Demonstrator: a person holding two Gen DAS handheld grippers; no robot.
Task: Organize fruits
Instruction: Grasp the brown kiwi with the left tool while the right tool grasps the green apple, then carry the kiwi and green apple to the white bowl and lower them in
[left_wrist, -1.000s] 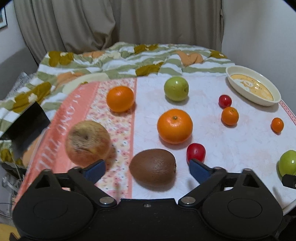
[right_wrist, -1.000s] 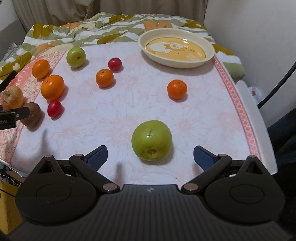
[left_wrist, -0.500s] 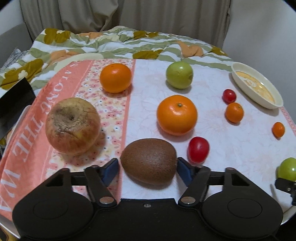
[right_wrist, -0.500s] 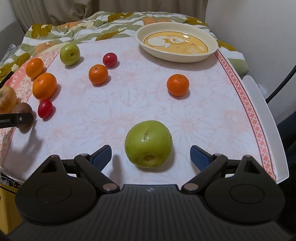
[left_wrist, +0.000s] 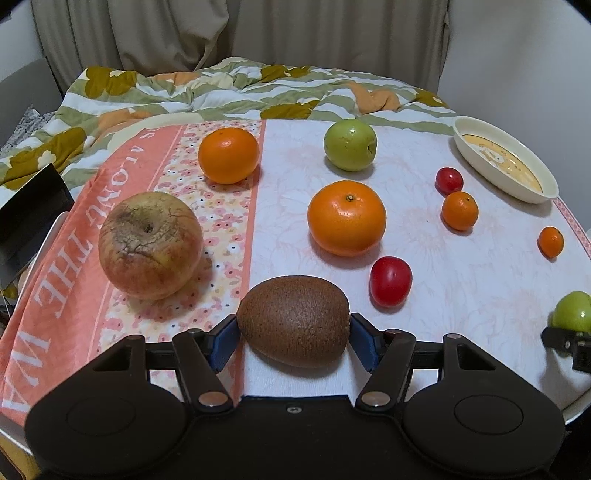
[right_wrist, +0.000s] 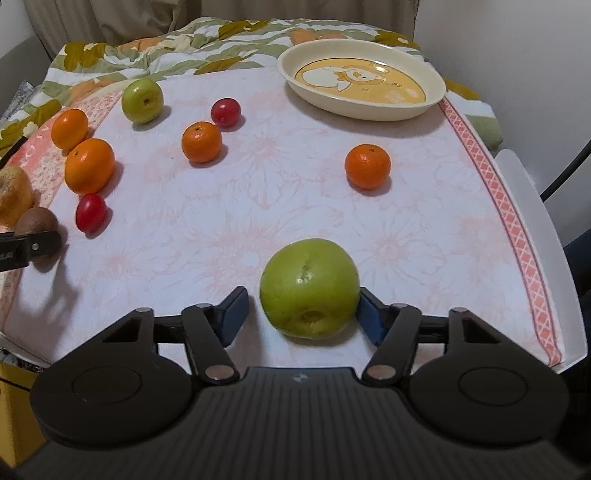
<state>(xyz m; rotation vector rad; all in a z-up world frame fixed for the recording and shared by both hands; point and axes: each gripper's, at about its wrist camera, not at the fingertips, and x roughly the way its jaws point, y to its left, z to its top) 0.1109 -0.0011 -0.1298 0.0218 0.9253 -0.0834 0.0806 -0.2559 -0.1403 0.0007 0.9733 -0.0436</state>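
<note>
Now both grips have tightened from wide open: the left hand-held gripper (left_wrist: 293, 338) pinches the kiwi (left_wrist: 293, 320) at lower centre of the table (left_wrist: 461, 266), while the right hand-held gripper (right_wrist: 303, 314) is closing on the green apple (right_wrist: 309, 288), its left pad not yet touching. Lifting toward the bowl (right_wrist: 360, 107) likely follows.

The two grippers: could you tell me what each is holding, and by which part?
Left gripper clamps the kiwi by its two ends. Right gripper is closing around the green apple; only one pad touches.
</note>
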